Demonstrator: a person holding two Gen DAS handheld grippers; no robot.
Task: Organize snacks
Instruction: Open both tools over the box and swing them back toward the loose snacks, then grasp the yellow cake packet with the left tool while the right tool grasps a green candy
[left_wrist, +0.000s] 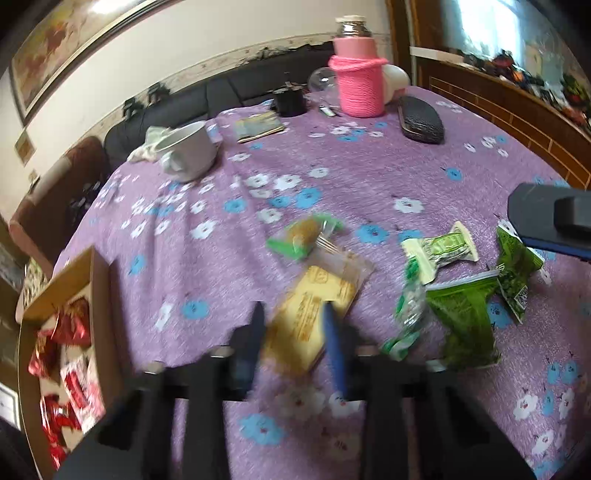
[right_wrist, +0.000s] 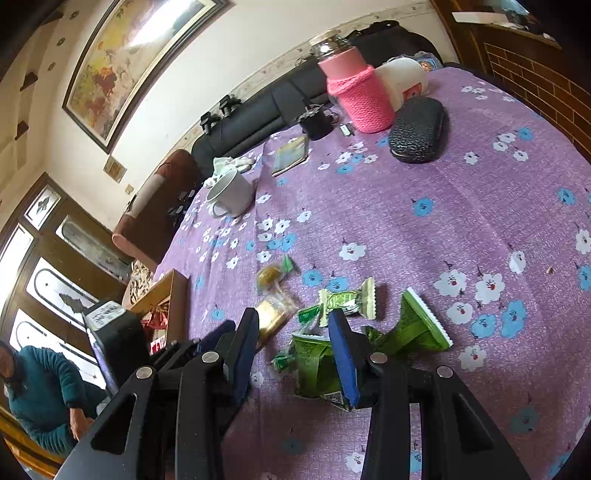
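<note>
Gripping a yellow snack packet (left_wrist: 314, 314), the left gripper (left_wrist: 295, 325) has its fingers pressed against the packet's sides, low over the purple flowered tablecloth (left_wrist: 369, 177). The packet lies between the jaws, tilted, its far end still near the cloth. The cardboard box (left_wrist: 99, 295) stands at the table's left edge, near the gripper, and already holds red-wrapped snacks (left_wrist: 70, 328); their number cannot be told through the blur.

Judgement on the step in hand: this is the pickup of the yellow packet for transfer to the box. To do it well, the pinch should sit across the packet's body rather than its thin sealed edge, the lift should clear the box wall before the release, and the neighbouring green-ended packet (left_wrist: 303, 236) should not be dragged along.

The right gripper (right_wrist: 295, 343) hovers over the green packets with its jaws partly spread. One blue pad overlaps a green packet (right_wrist: 314, 365) in the right wrist view, but the fingers do not appear to press on anything.

Count of loose snacks on the cloth: one yellow packet in the grip, one small packet with green ends just beyond it, and about four green packets in a cluster to the right; the overlap makes that last figure uncertain. One white mug (left_wrist: 192, 151), one pink-sleeved flask (left_wrist: 358, 81) and one dark case (left_wrist: 421, 118) stand well apart at the far side.
</note>
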